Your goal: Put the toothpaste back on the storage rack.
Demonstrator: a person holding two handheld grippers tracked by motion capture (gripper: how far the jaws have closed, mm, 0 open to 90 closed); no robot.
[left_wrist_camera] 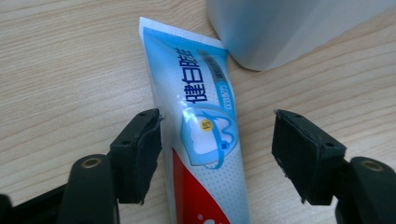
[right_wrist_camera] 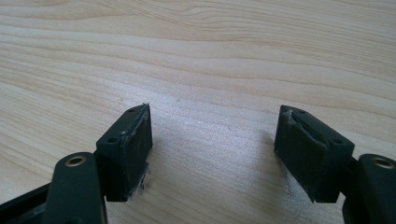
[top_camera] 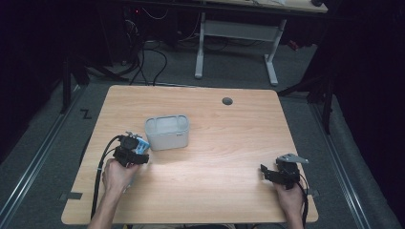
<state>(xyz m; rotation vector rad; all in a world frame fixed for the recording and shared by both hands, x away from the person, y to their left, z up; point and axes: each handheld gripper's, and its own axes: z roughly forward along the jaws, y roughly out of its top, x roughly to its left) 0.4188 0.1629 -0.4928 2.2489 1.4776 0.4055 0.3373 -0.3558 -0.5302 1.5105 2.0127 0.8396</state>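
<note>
Toothpaste — a blue, white and red tube [left_wrist_camera: 201, 135] — lies flat on the desk [top_camera: 229, 143] at the left of the high view, just beside the lower left corner of a grey bin [top_camera: 167, 132]. In the left gripper view its long axis runs from the bottom centre of the frame up toward the upper left, with the flat crimped end farthest from the tongs and close to the bin's corner at the upper right.

Left tongs [left_wrist_camera: 217, 149] straddle the tube and stand wide: the left pad sits right at the tube's edge, whether touching or not I cannot tell, while the right pad stands clear of it with bare wood between. No grip, then. The jaws line up across the tube's width, so a plain closing would likely catch it over the printed tooth picture.

Right tongs [right_wrist_camera: 215, 149] are wide too, with nothing between them but wood grain; they rest at the lower right of the high view, well apart from the tube. The left hand [top_camera: 117, 174] is by far the nearer.

Blue Chinese characters run along the tube, reading something like 健白, above a tooth drawing with a small yellow dot; the finer print is too small to read.
</note>
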